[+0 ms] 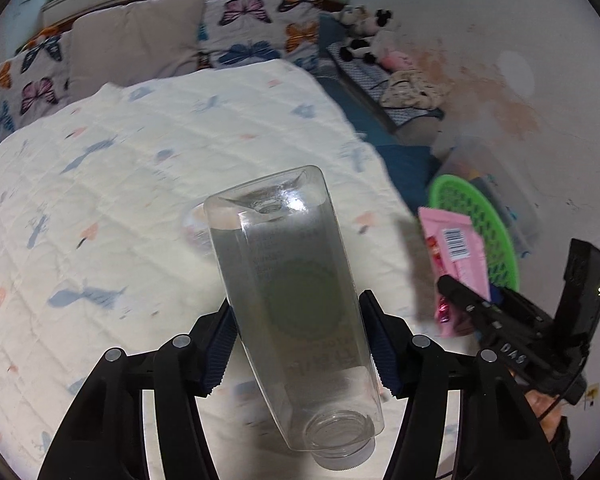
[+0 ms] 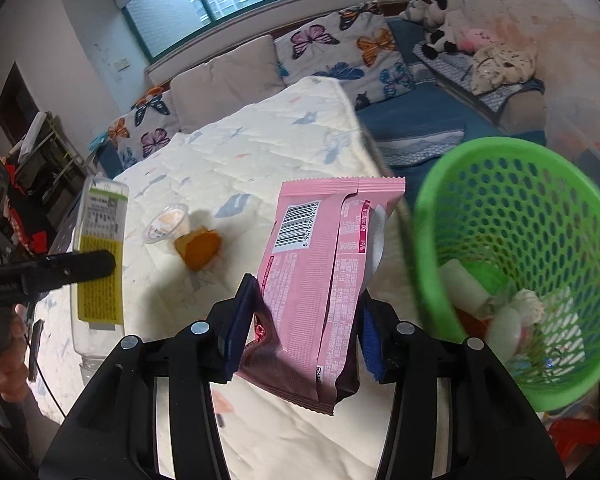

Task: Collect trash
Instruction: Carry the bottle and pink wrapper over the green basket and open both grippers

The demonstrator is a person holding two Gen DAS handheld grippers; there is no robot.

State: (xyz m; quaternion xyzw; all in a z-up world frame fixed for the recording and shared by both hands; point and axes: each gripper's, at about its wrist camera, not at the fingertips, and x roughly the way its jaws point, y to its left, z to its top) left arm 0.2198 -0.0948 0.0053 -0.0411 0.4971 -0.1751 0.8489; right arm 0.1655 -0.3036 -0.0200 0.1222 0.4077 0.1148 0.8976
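Note:
My left gripper [image 1: 300, 340] is shut on a clear plastic bottle [image 1: 296, 292], held above the quilted bed with its base pointing away; the bottle also shows in the right wrist view [image 2: 100, 248]. My right gripper [image 2: 304, 320] is shut on a pink snack wrapper [image 2: 320, 272], held above the bed's right edge, left of the green mesh basket [image 2: 512, 216]. The wrapper [image 1: 456, 252] and basket [image 1: 480, 216] also show in the left wrist view. An orange food piece [image 2: 198, 248] and a small plastic cup [image 2: 168, 222] lie on the bed.
The basket holds several bits of trash [image 2: 512, 316]. The white quilt [image 1: 120, 200] covers the bed. Butterfly pillows [image 2: 340, 48] and stuffed toys [image 2: 440, 28] lie at the far end. A blue mattress [image 2: 412, 124] lies beyond the bed. Cluttered shelves [image 2: 32, 152] stand at left.

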